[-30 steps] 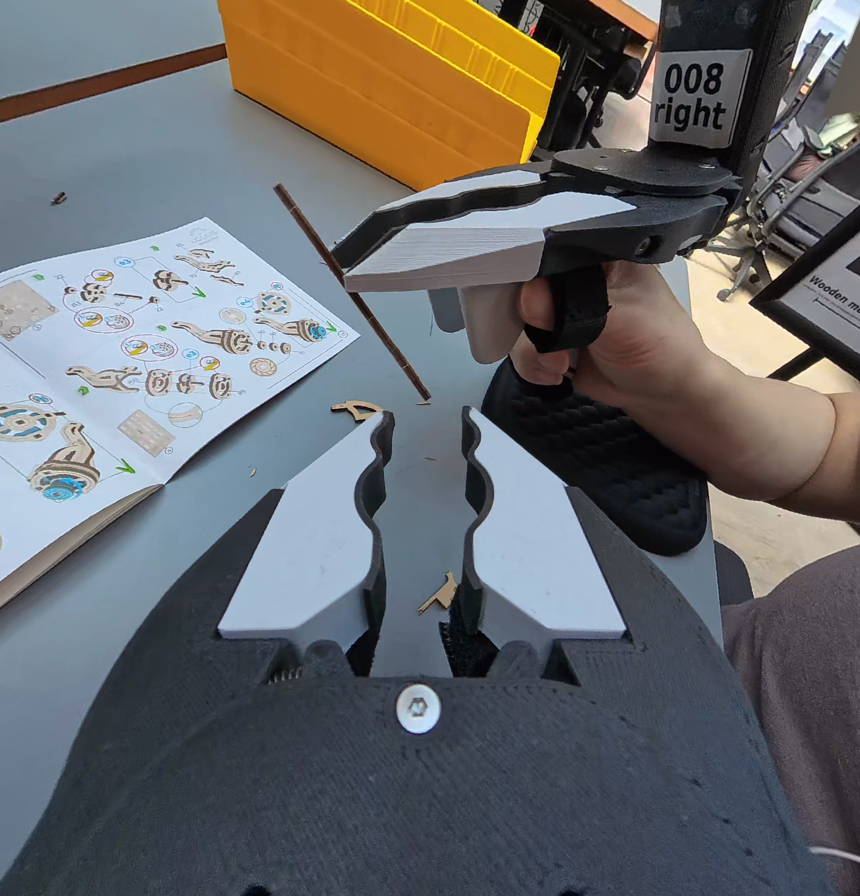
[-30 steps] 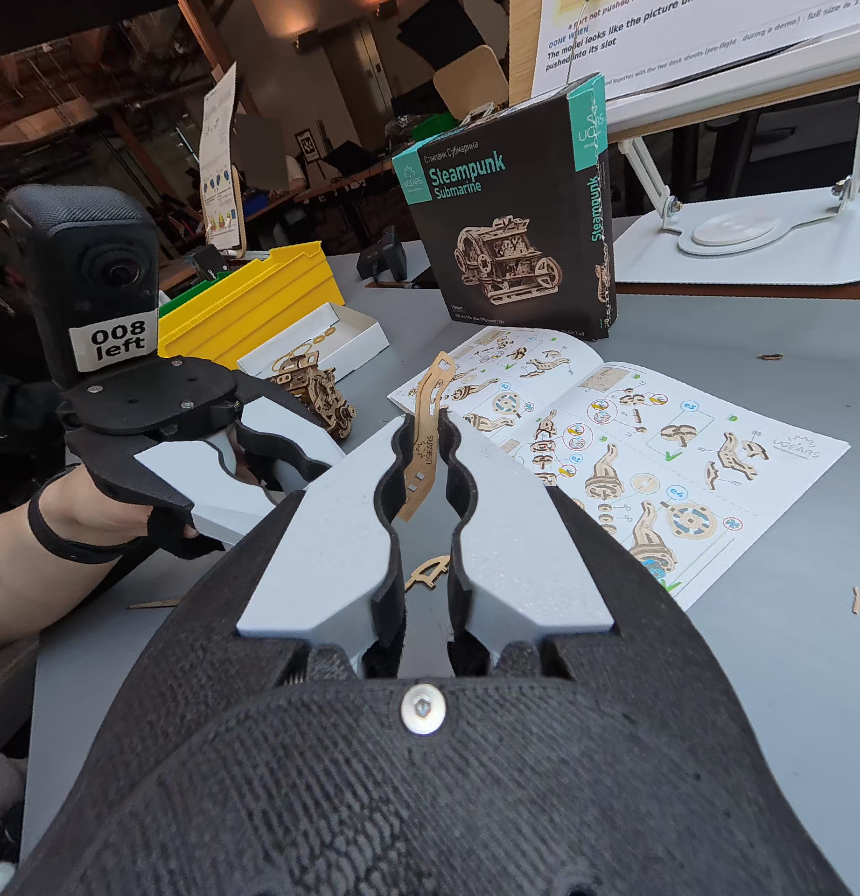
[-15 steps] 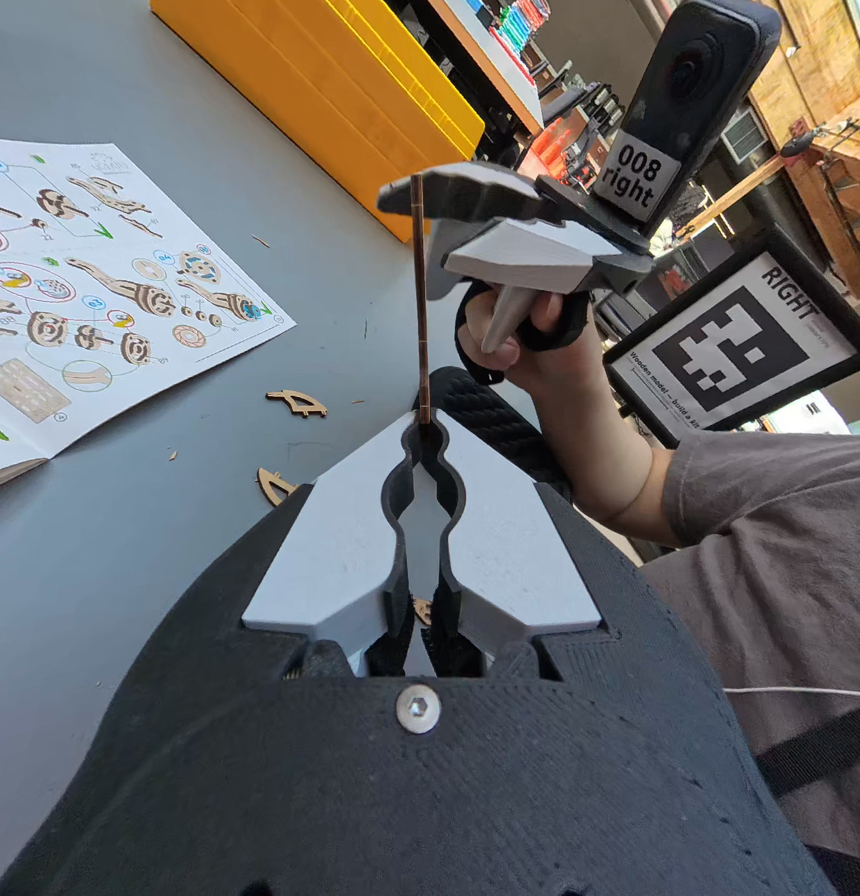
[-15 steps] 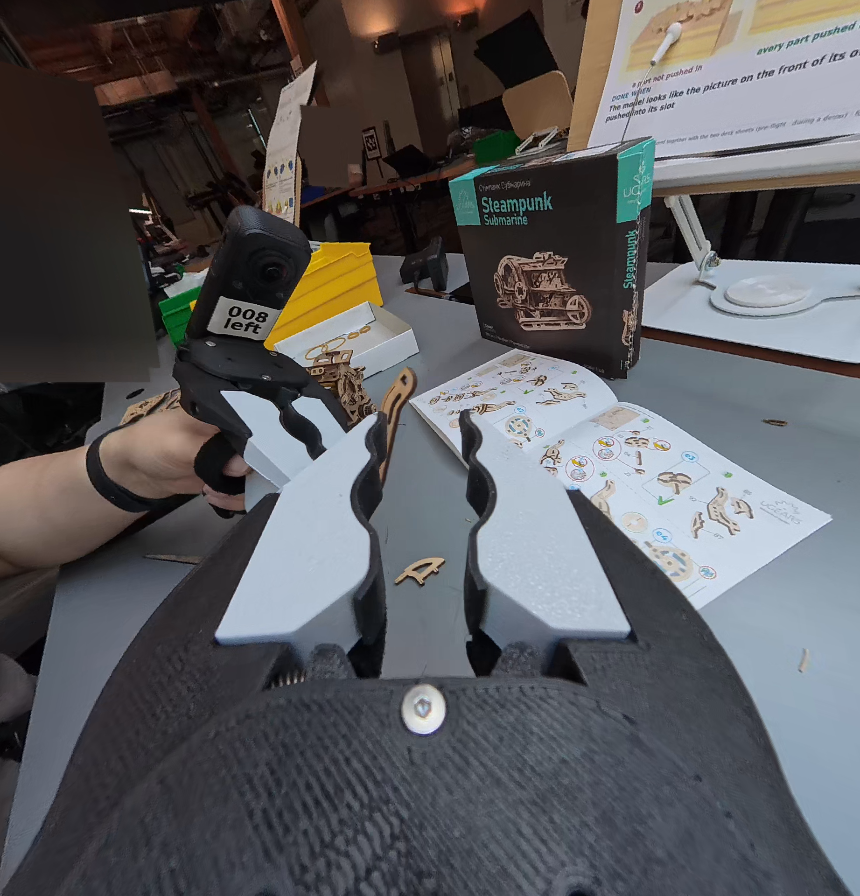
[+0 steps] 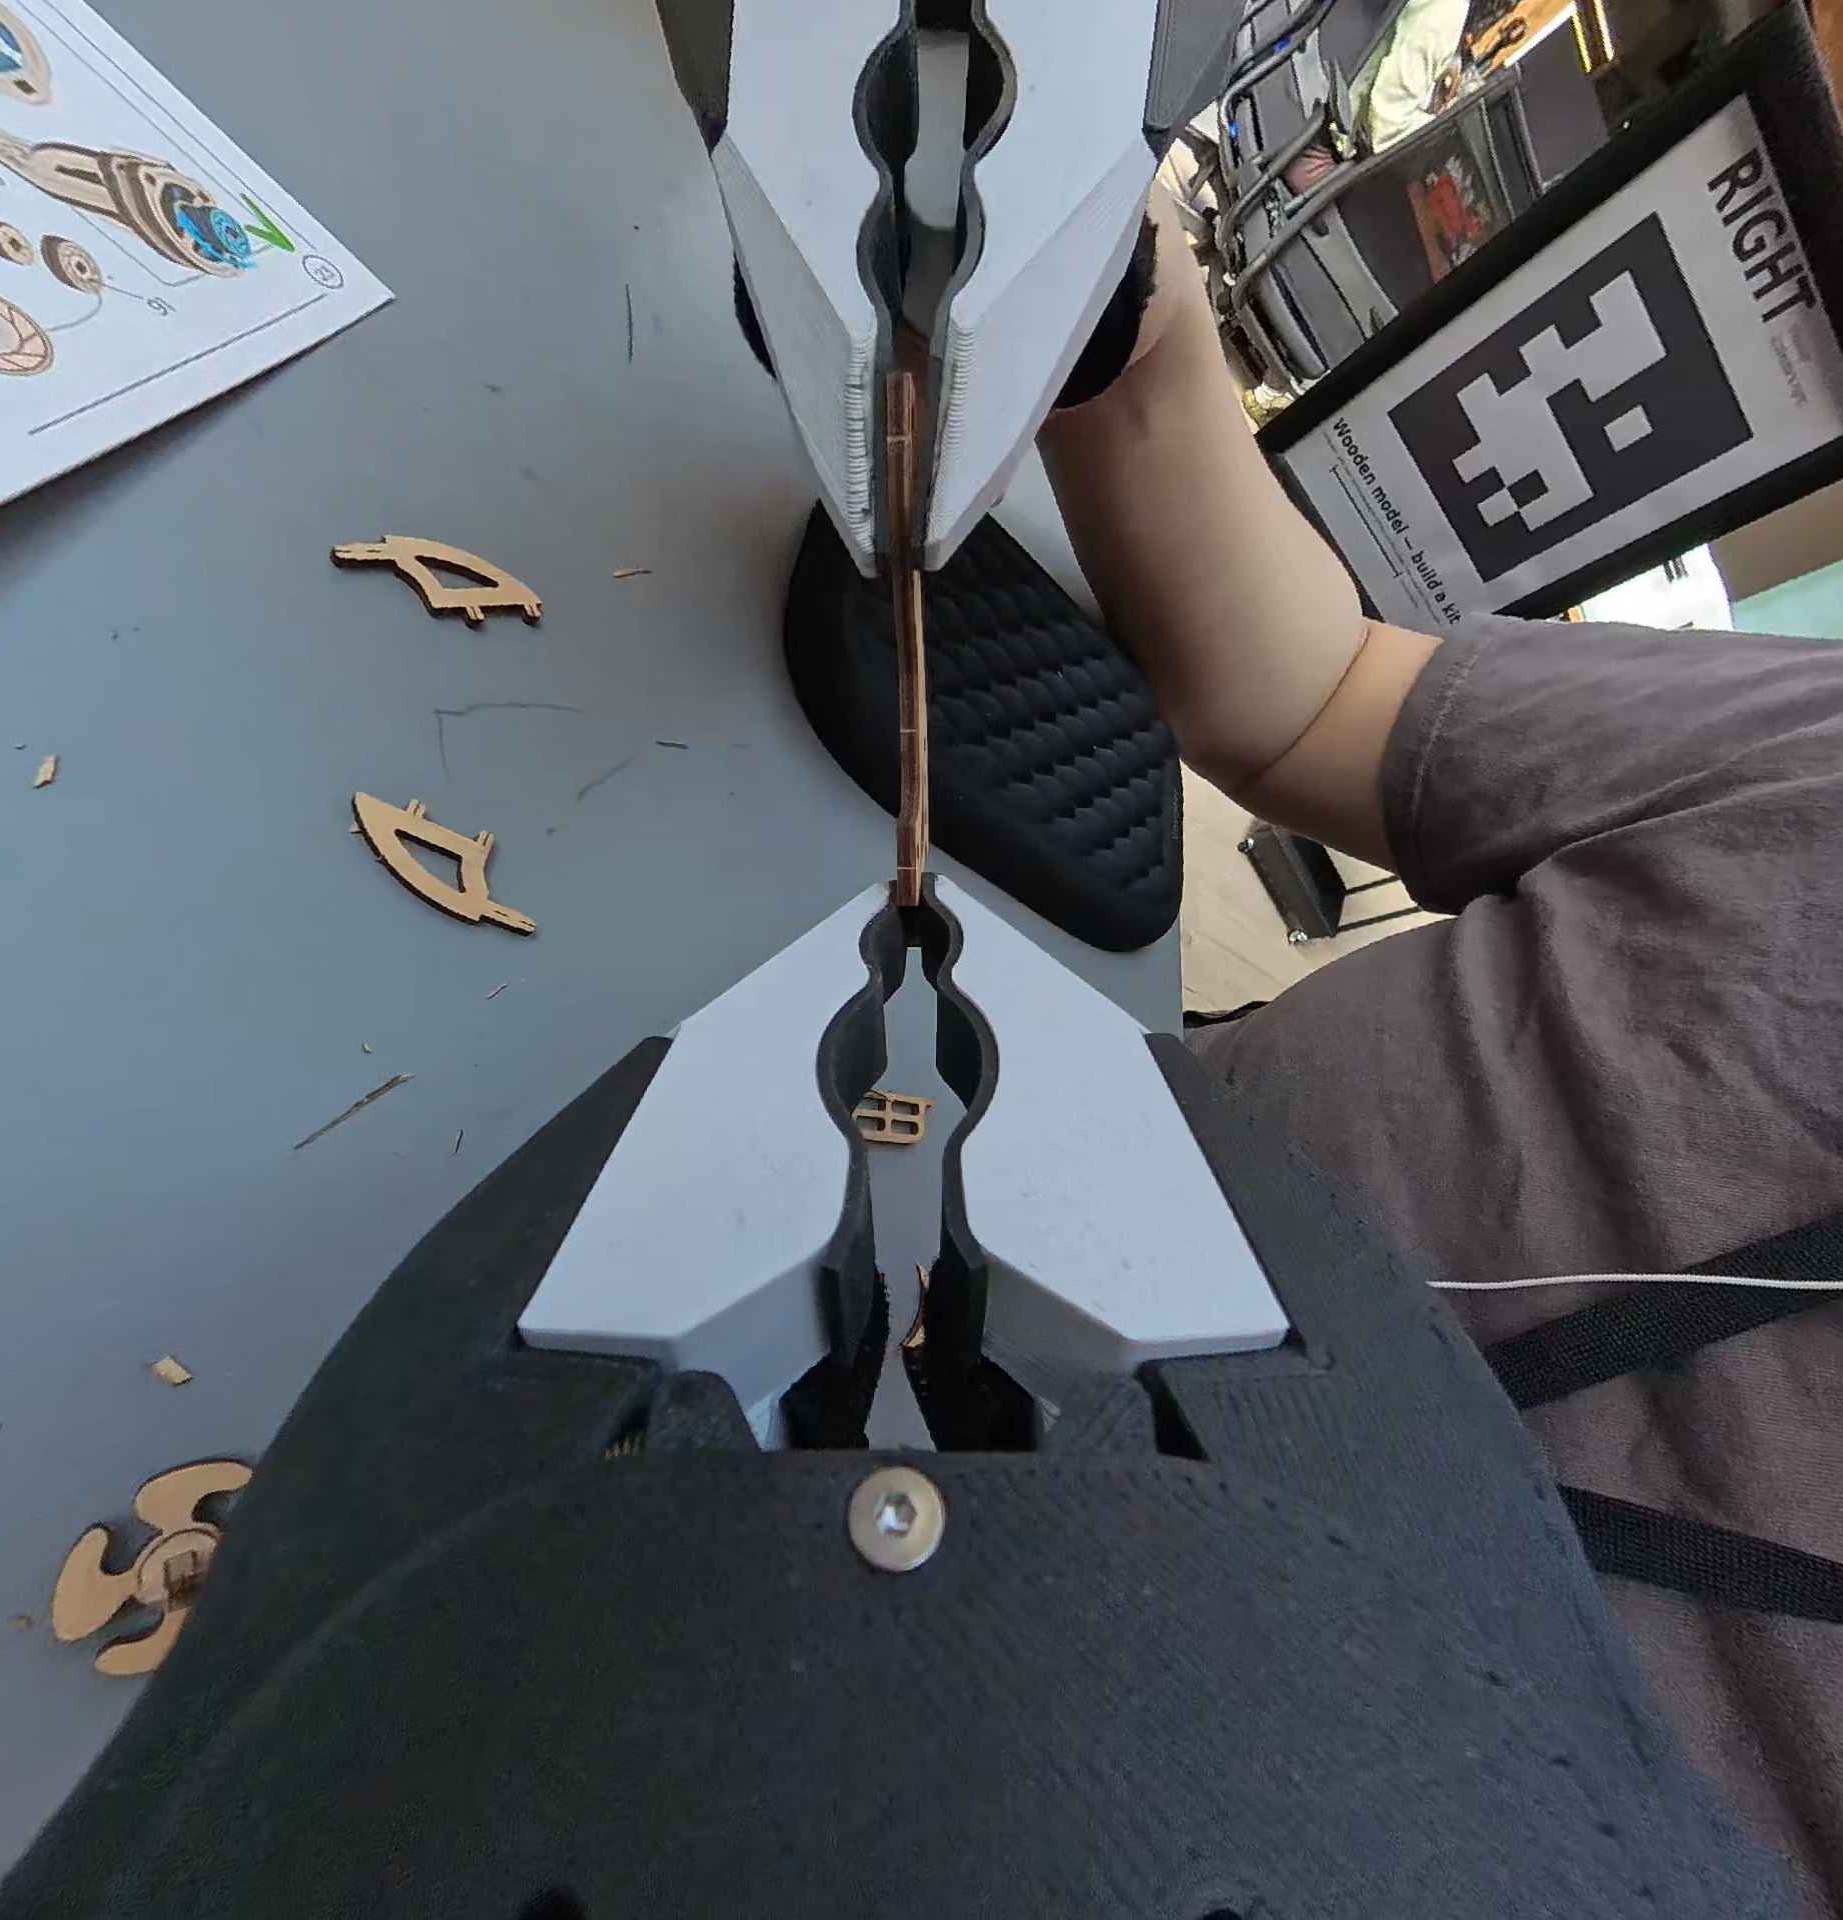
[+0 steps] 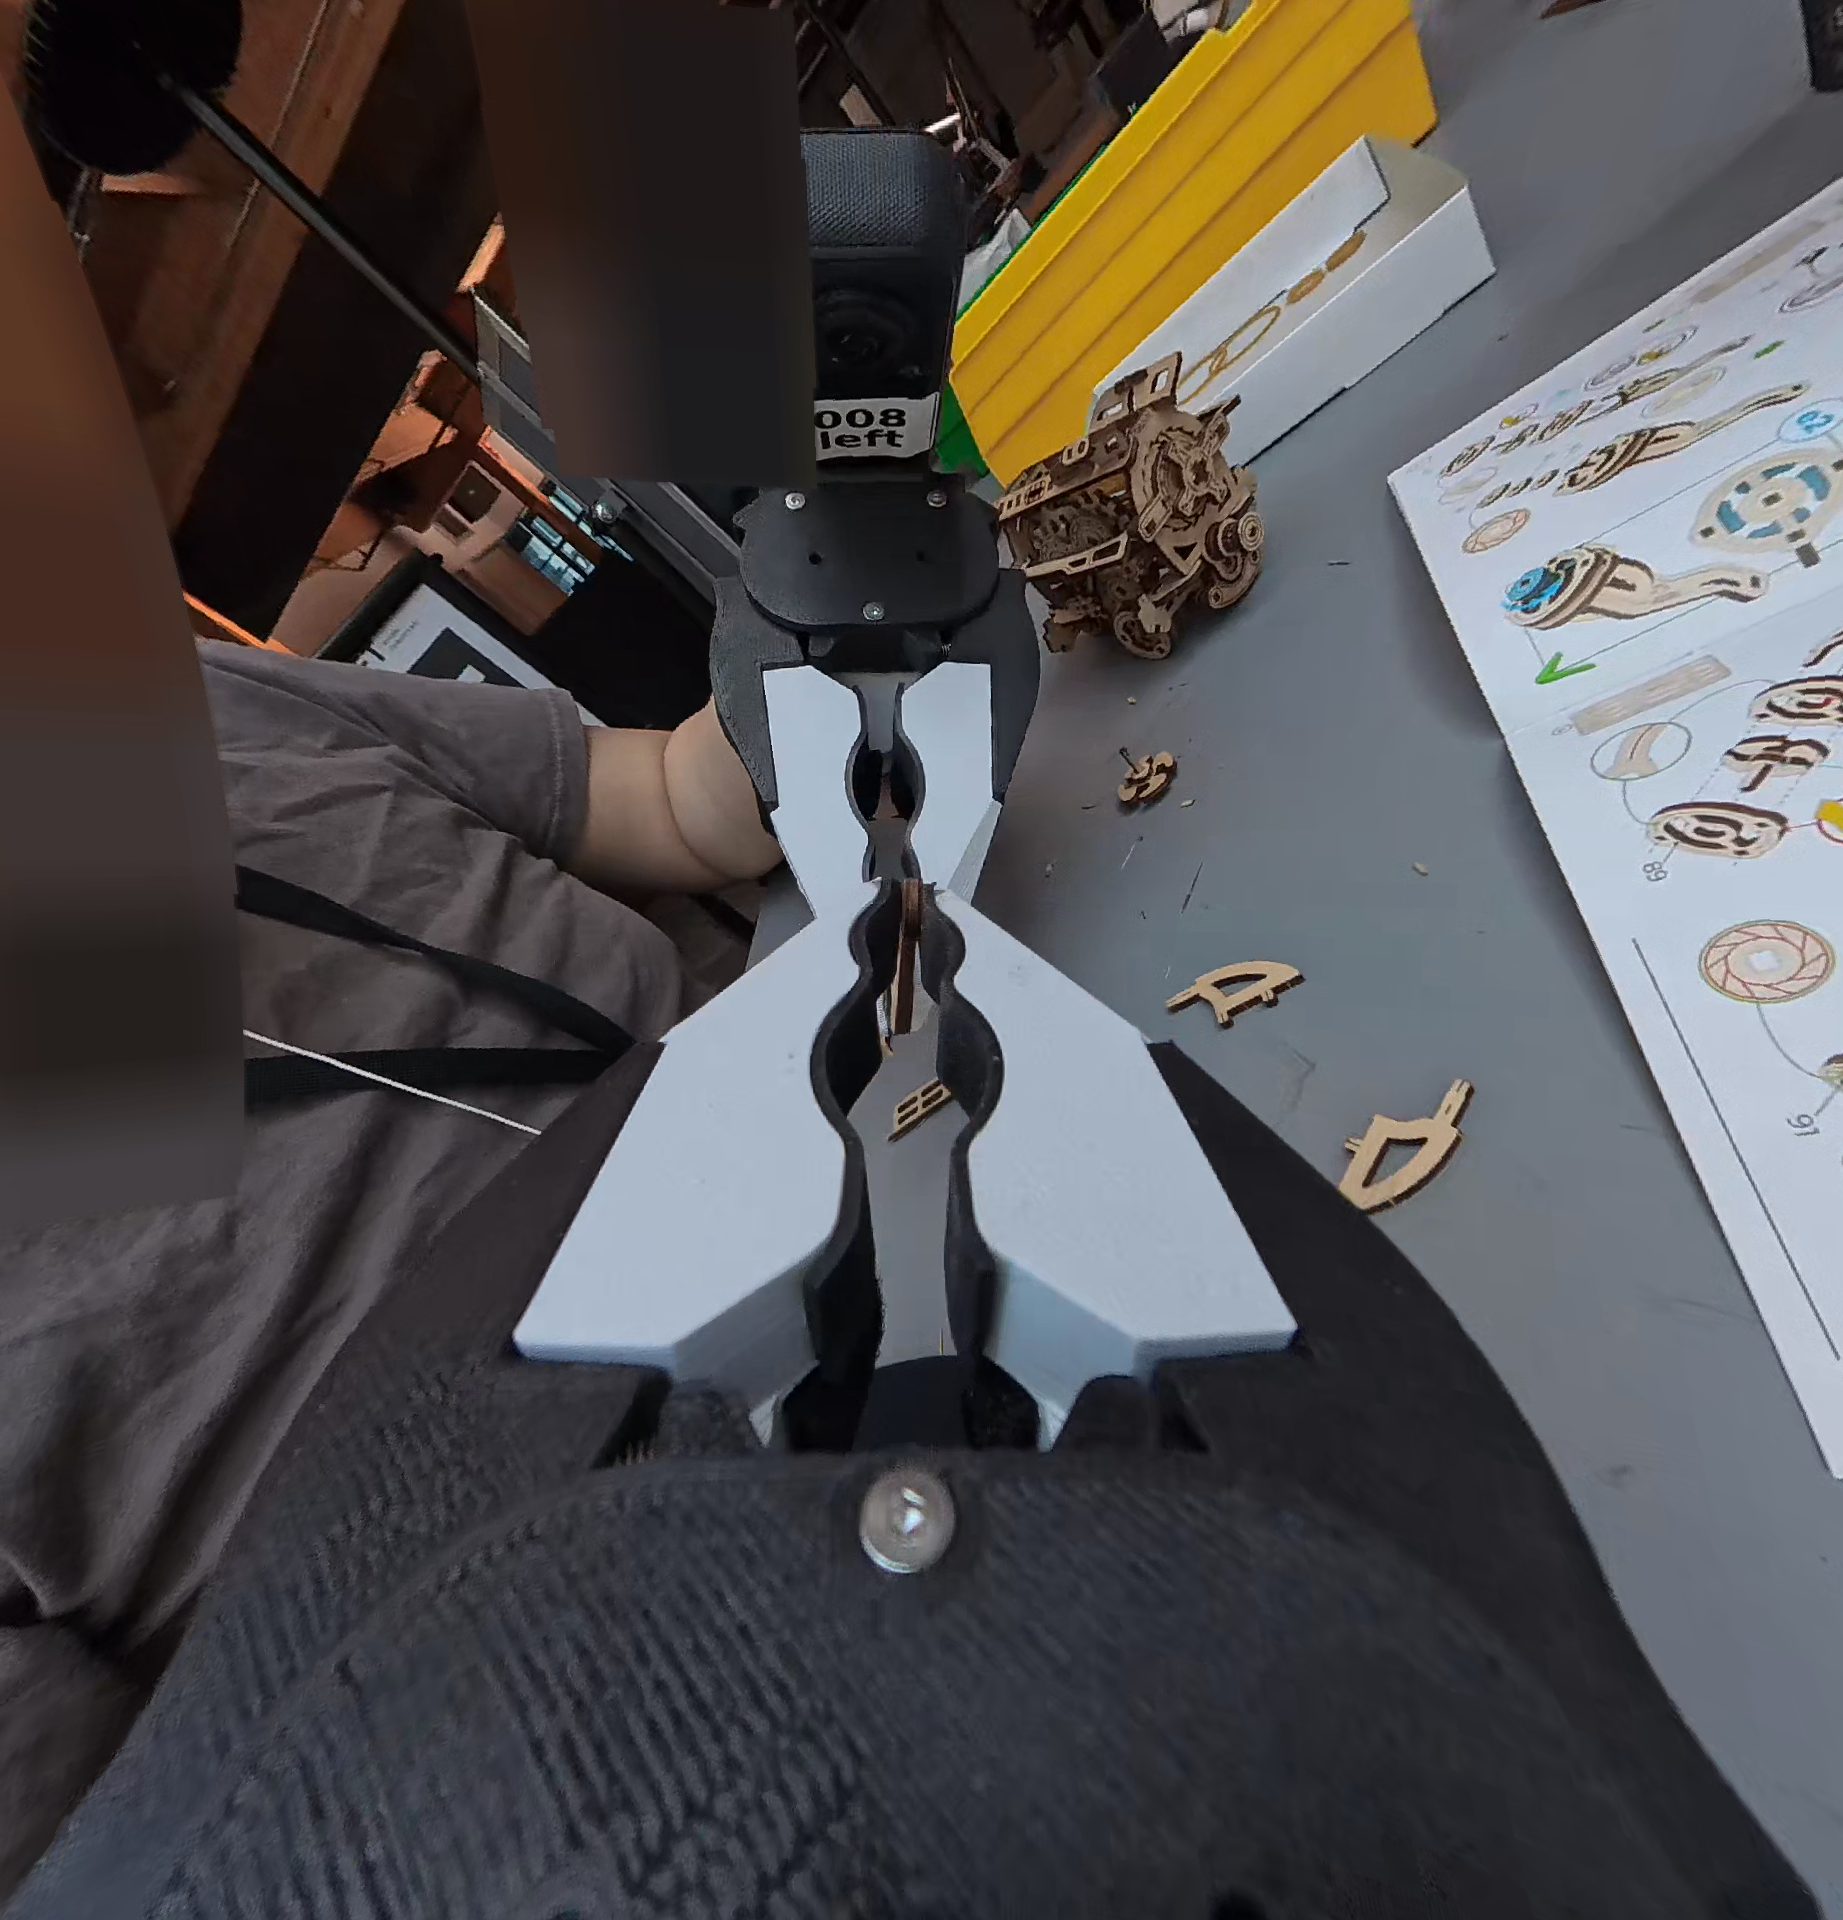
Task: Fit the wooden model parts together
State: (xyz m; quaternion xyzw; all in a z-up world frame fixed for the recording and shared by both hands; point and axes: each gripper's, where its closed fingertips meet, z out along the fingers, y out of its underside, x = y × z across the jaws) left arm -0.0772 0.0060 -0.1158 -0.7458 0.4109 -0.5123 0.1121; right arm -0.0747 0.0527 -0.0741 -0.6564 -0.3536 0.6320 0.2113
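A: Since the thin, flat brown wooden strip (image 5: 910,717) runs edge-on between both tips, who holds it?

B: Left gripper (image 5: 909,914) and right gripper (image 5: 901,551) both pinch it, one at each end, above the grey table (image 5: 273,935).

Each camera rides close behind its own hand-held gripper, angled down over the grey counter (image 5: 221,987) and facing the other head-on at 12 o'clock, so both views share the wooden strip (image 5: 909,727) between the tips and two loose cut-outs (image 6: 1234,987) beside it.
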